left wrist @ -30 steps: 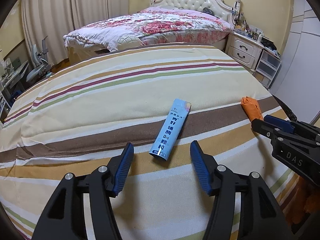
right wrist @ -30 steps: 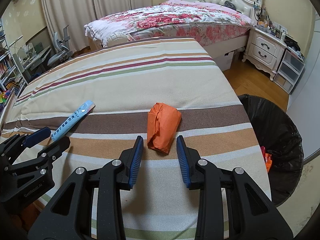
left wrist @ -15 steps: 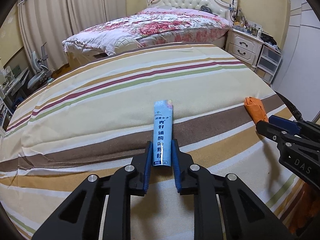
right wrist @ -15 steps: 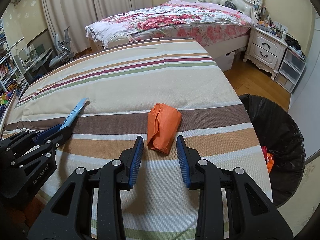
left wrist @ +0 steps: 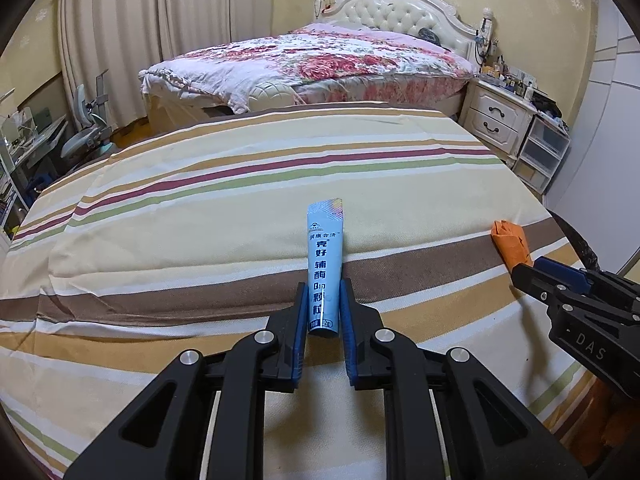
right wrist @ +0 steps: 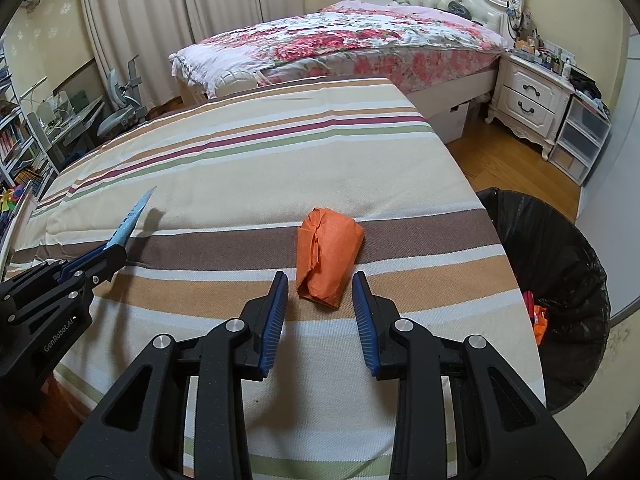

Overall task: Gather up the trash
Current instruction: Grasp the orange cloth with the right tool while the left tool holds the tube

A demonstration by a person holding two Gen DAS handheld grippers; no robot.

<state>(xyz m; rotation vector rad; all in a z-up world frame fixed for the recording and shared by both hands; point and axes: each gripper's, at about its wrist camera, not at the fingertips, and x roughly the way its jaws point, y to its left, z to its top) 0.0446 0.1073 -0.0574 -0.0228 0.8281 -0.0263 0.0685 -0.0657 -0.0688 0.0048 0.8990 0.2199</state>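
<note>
My left gripper (left wrist: 323, 300) is shut on the near end of a light-blue sachet (left wrist: 325, 264) with dark print, held just above the striped cloth (left wrist: 200, 216). The sachet (right wrist: 130, 220) also shows in the right wrist view, sticking up from the left gripper (right wrist: 114, 254). My right gripper (right wrist: 320, 296) is open, its fingers on either side of the near end of a crumpled orange wrapper (right wrist: 326, 254) lying on the cloth. The wrapper (left wrist: 510, 238) and right gripper (left wrist: 528, 270) show at the right of the left wrist view.
A bin with a black liner (right wrist: 556, 280) stands on the floor to the right of the table edge, with orange scraps inside. A bed with a floral cover (right wrist: 352, 44) lies behind, white nightstands (right wrist: 532, 96) at the right, a desk and chair (right wrist: 116, 116) at the left.
My left gripper closed on the blue sachet and lifted it slightly; the sachet now points straight ahead. My right gripper has stayed open around the orange wrapper.
</note>
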